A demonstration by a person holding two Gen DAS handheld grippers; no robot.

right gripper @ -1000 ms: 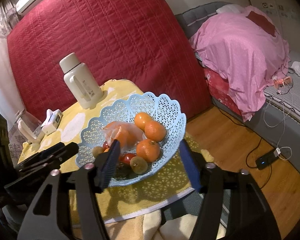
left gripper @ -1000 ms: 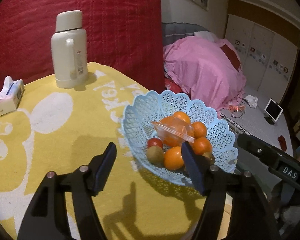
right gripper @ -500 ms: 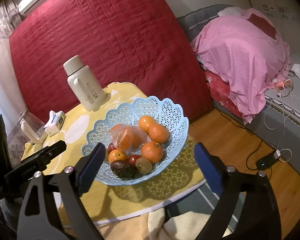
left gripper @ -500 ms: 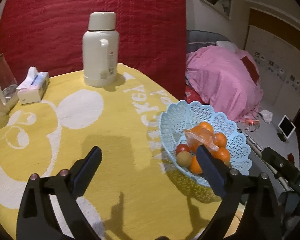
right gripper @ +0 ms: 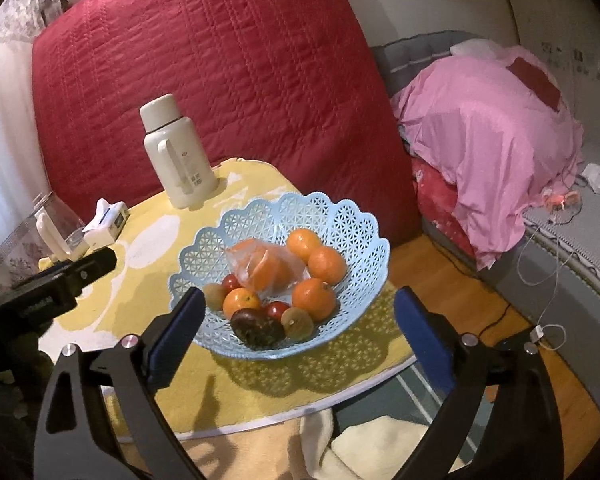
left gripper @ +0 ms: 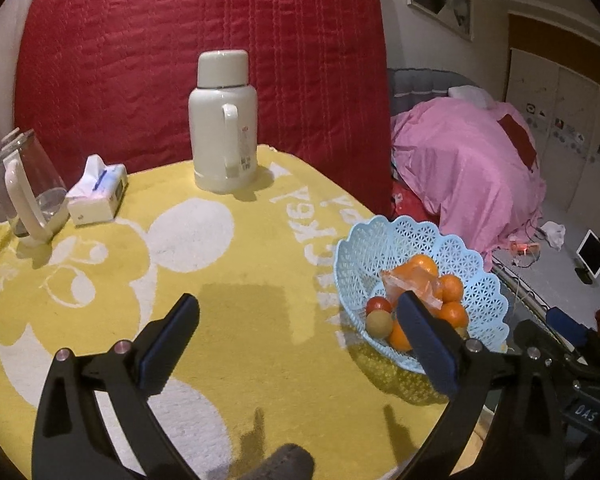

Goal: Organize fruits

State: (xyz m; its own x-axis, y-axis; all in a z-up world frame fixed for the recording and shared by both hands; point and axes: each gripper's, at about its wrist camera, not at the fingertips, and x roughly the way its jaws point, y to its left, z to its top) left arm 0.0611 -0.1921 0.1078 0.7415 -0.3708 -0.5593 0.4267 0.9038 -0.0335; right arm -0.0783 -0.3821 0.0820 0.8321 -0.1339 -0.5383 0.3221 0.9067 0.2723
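A light blue lattice fruit basket [right gripper: 352, 216] [left gripper: 384, 240] stands near the right edge of the yellow-clothed table [left gripper: 228, 312]. It holds several oranges [right gripper: 326, 266], one orange in a clear plastic bag [right gripper: 266, 266], small red fruits [right gripper: 231, 281], brown kiwis [right gripper: 297, 322] and a dark purple fruit [right gripper: 256, 326]. My left gripper [left gripper: 298, 328] is open and empty above the cloth, left of the basket. My right gripper [right gripper: 300, 322] is open and empty, just in front of the basket.
A white thermos jug [left gripper: 223, 122] stands at the table's back. A tissue box [left gripper: 96, 192] and a glass pitcher [left gripper: 28, 188] sit at the back left. A red quilt [left gripper: 200, 40] hangs behind. A bed with a pink cover [left gripper: 472, 164] is at the right.
Both grippers have opened wide and pulled back from the basket. The left gripper has swung left, so the basket now sits further right in its view.
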